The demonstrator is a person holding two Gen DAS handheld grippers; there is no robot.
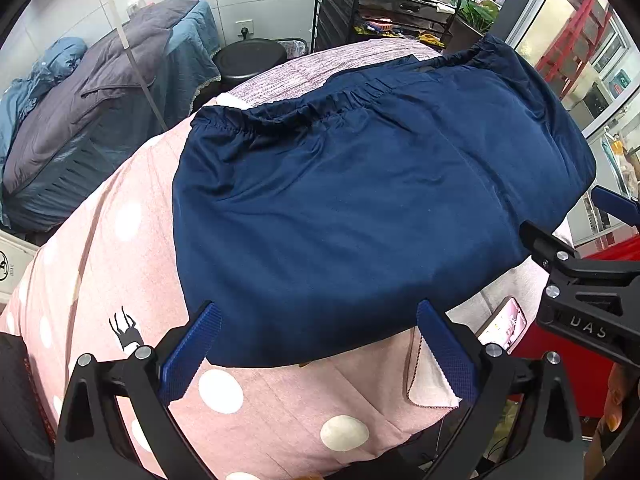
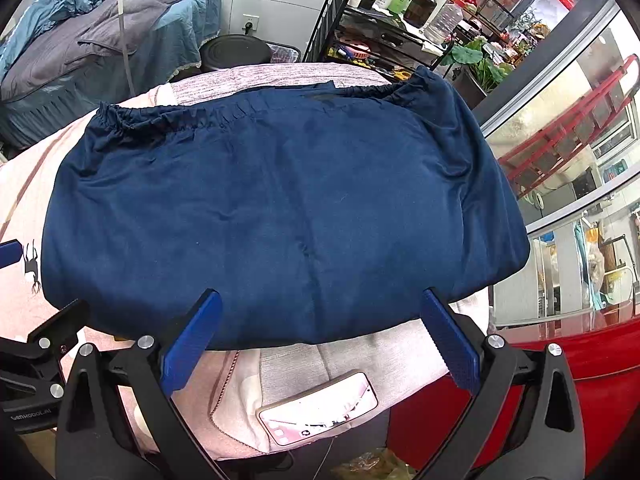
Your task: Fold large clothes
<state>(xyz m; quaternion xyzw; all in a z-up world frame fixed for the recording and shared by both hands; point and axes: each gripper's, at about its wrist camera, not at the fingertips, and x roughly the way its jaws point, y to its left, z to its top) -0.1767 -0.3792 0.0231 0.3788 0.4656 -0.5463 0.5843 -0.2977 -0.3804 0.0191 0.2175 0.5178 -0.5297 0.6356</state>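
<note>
A navy blue garment (image 1: pixel 360 208) (image 2: pixel 280 216) with a gathered elastic waistband at its far edge lies folded flat on a pink bed cover (image 1: pixel 120 272) (image 2: pixel 24 312) with white dots. My left gripper (image 1: pixel 320 320) stands open just above the garment's near edge, nothing between its blue pads (image 1: pixel 192 352). My right gripper (image 2: pixel 320 312) is open too, its fingers straddling the near edge without holding it. The right gripper's black body (image 1: pixel 580 280) shows at the right of the left wrist view, and the left gripper's frame (image 2: pixel 36 356) shows at the left of the right wrist view.
A phone (image 2: pixel 320 408) (image 1: pixel 504 326) lies on the cover near the front edge. A second bed with grey and blue quilts (image 1: pixel 92 92) stands at the back left, a black round stool (image 2: pixel 234 54) behind, and a shelf with bottles (image 2: pixel 400 4). A red surface (image 2: pixel 560 380) sits at the right.
</note>
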